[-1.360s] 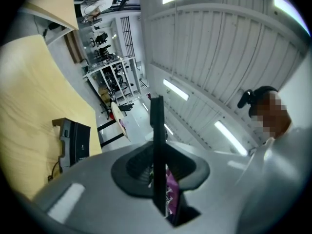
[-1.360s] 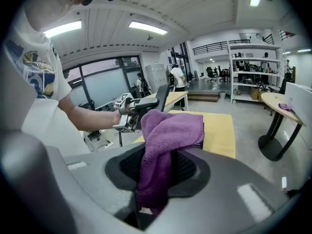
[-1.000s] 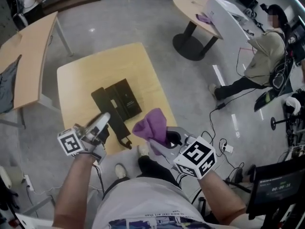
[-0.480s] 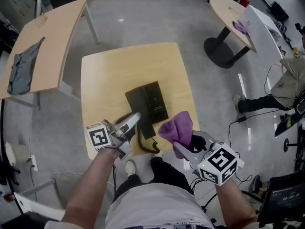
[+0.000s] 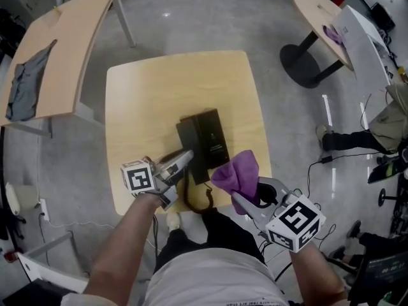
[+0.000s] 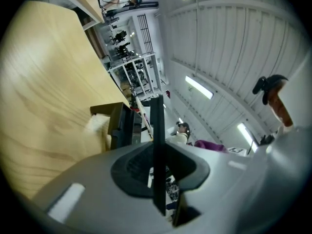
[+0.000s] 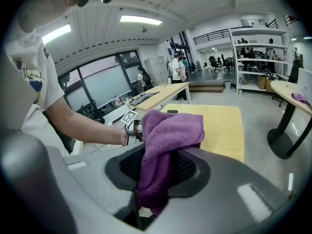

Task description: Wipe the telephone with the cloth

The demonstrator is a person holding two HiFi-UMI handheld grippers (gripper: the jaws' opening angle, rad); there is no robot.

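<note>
**Near front edge of table (image 5: 159,88): black telephone (image 5: 205,142)**

Sits boxy, black, on pale wood, coiled cord (image 5: 199,201) trailing towards near edge. Pinched in left tongs (image 5: 186,157): thin black handset (image 6: 157,145). Clamped in right tongs (image 7: 161,172): bunched purple cloth (image 5: 237,173), just beside telephone.

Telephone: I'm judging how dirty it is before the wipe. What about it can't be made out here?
Keys and any dirt on the telephone: head view, too small and dark.
Its top face: left gripper view, seen edge-on.
Most of it: right gripper view, behind the purple cloth.
</note>
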